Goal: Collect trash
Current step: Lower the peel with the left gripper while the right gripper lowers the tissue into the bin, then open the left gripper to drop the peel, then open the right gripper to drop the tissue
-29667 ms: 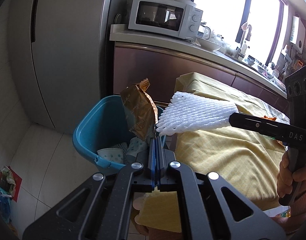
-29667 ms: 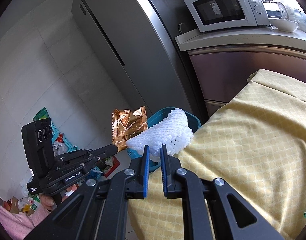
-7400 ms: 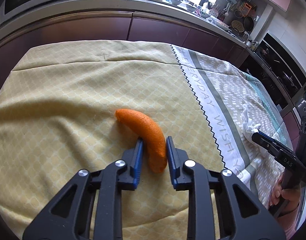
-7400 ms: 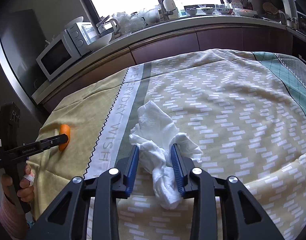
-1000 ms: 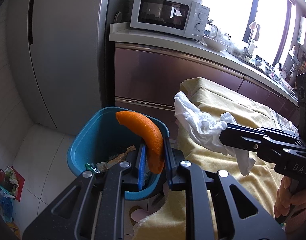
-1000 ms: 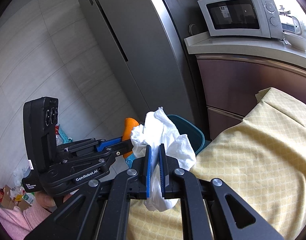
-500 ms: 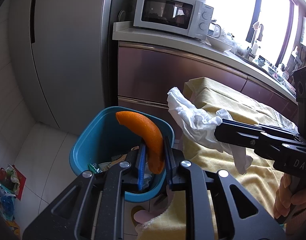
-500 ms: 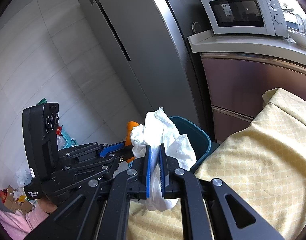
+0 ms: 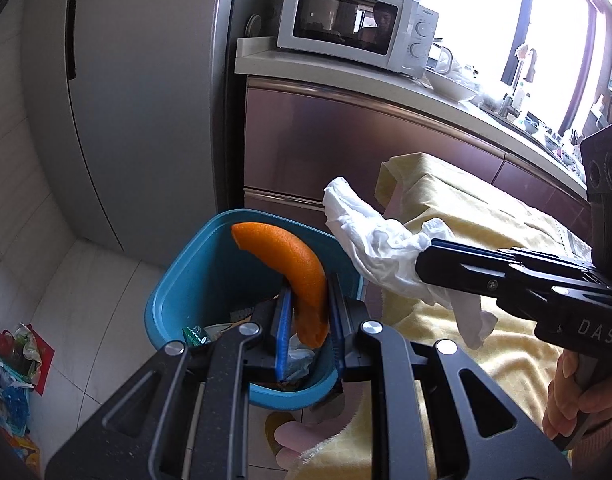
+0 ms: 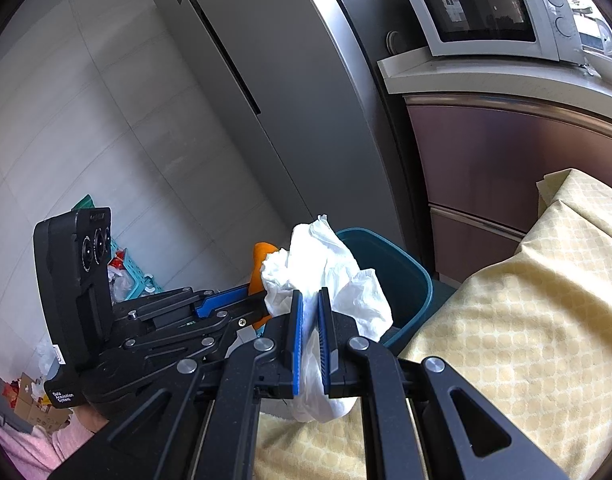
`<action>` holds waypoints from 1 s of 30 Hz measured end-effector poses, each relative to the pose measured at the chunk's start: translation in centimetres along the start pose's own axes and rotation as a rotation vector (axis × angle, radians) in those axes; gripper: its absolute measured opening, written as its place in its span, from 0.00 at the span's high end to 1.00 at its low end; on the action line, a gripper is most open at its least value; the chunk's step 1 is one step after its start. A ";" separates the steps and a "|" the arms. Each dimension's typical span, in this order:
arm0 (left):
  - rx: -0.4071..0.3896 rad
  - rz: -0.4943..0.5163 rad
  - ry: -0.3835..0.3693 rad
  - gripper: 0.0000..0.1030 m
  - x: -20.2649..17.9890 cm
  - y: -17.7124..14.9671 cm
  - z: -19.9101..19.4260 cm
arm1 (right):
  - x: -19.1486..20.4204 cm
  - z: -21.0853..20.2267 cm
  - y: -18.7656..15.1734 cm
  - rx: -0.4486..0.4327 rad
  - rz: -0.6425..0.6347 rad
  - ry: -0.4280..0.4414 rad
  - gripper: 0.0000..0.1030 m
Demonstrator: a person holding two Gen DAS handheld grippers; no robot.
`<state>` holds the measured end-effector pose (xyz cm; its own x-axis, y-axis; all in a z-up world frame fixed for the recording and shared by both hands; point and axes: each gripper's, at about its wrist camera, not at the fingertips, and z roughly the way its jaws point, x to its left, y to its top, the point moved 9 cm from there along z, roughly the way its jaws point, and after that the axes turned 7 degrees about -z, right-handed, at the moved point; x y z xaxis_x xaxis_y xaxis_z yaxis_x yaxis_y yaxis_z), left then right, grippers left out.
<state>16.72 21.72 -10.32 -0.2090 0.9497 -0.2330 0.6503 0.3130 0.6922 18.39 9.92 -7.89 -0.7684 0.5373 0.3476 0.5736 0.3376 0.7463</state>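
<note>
Now both loads hang by the round teal plastic bin (image 9: 173, 280), nearer than a second ago: the left gripper (image 9: 308, 312) pinching the curved orange peel (image 9: 289, 264), the right gripper (image 10: 310, 320) clamping the crumpled white tissue (image 10: 326, 264), ready to drop.

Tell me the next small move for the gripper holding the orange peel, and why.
Probably open the left gripper and let the orange peel drop. Its jaws are clamped on the peel's lower end, and in the left wrist view the peel appears to hang over the open blue bin, which already holds other trash.

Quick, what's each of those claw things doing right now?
Left gripper: closed on the orange peel.
Right gripper: closed on the white tissue.
</note>
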 end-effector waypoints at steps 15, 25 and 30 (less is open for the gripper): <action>0.015 -0.011 0.012 0.83 0.6 -0.1 1.3 | -0.1 2.0 0.3 0.041 -0.004 0.003 0.94; 0.035 -0.023 0.025 0.83 1.3 -0.3 2.5 | -0.2 3.9 0.3 0.078 0.010 0.000 0.94; 0.050 -0.025 0.033 0.83 1.6 -0.6 3.4 | -0.6 5.3 0.2 0.102 0.015 -0.018 0.94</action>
<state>18.47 23.07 -13.40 -0.2491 0.9415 -0.2268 0.6801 0.3368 0.6511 20.49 13.74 -10.92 -0.7549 0.5566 0.3469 0.6115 0.4061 0.6790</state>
